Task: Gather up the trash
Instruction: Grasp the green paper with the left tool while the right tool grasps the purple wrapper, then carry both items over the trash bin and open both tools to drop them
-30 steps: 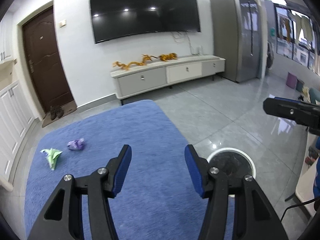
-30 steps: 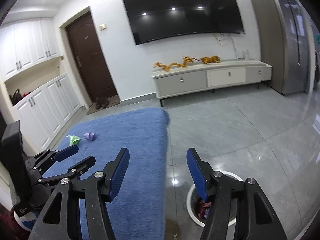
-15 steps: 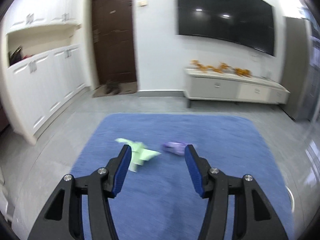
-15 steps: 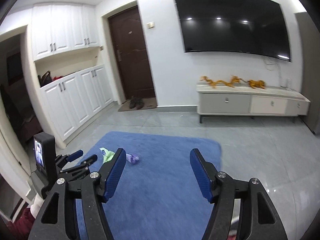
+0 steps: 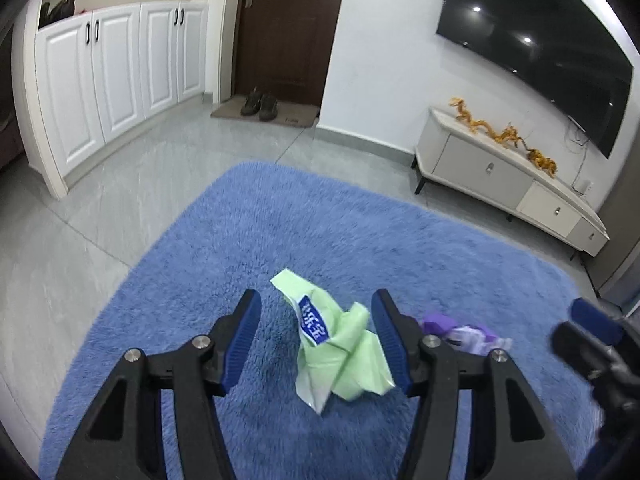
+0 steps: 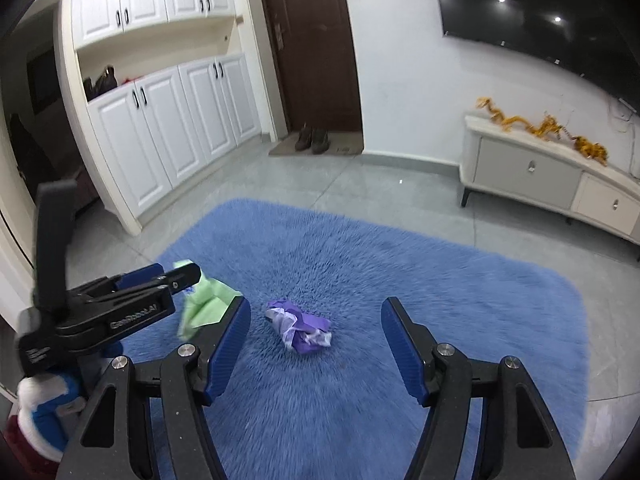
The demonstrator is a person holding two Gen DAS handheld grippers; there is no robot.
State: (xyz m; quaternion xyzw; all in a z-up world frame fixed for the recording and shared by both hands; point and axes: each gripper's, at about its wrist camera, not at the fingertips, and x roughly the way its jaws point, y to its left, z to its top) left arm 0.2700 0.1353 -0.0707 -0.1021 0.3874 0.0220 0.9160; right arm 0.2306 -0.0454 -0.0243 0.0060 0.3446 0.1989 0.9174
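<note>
Our left hand-held gripper [image 5: 316, 340] stands wide around the green wrapper [image 5: 336, 348]; our right hand-held gripper [image 6: 316, 344], jaws just widened, is empty, the purple wrapper [image 6: 300, 326] ahead. Both wrappers lie on the shaggy rug [image 5: 280, 232], so we could snag pile or collide, being near each other

Shoes [image 6: 312, 139] rest on a doormat [image 6: 316, 147] by the brown door [image 6: 316, 40].

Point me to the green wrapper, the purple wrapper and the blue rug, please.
green wrapper [image 5: 340, 356]: left wrist view, on its crumpled middle, between the open fingers.
purple wrapper [image 6: 300, 326]: right wrist view, on its crumpled centre.
blue rug [image 6: 440, 280]: right wrist view, on bare pile right of the purple wrapper.
</note>
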